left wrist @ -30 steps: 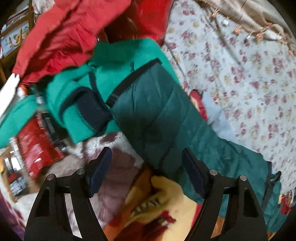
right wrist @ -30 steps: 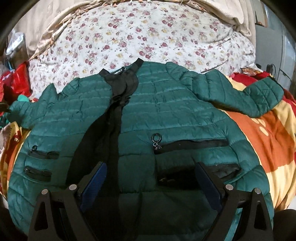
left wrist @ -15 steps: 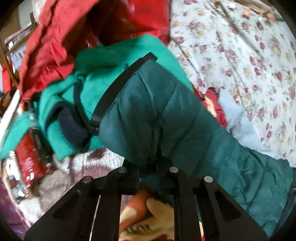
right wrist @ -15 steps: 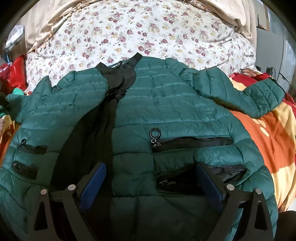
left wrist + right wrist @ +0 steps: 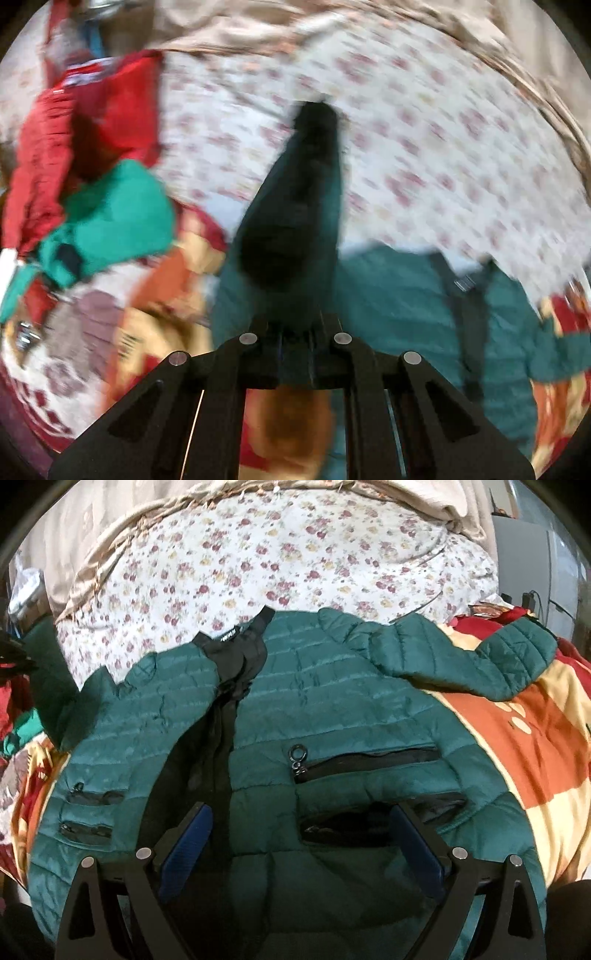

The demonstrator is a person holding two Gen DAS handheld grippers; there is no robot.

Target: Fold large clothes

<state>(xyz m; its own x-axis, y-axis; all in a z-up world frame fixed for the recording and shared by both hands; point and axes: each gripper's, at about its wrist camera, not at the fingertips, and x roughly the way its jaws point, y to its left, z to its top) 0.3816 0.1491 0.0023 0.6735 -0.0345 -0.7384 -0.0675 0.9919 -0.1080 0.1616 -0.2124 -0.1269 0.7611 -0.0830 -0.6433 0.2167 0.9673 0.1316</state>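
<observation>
A dark green puffer jacket (image 5: pixel 332 709) lies front up on the bed, its black zipper placket open down the middle. Its right sleeve (image 5: pixel 480 664) stretches out to the right over the blanket. My left gripper (image 5: pixel 297 332) is shut on the jacket's left sleeve (image 5: pixel 295 206) and holds it lifted, with the cuff pointing away; this view is blurred. The jacket body (image 5: pixel 406 302) lies below and to the right of it. My right gripper (image 5: pixel 299 842) is open and empty, low over the jacket's hem between the pockets.
A floral quilt (image 5: pixel 280 554) fills the back of the bed. An orange, yellow and red blanket (image 5: pixel 535 746) lies under the jacket. A bright green garment (image 5: pixel 118 214) and red clothes (image 5: pixel 74 129) are piled at the left.
My left gripper shut on the sleeve, then lifted and swung it to the right toward the jacket body. My right gripper stayed open and barely moved.
</observation>
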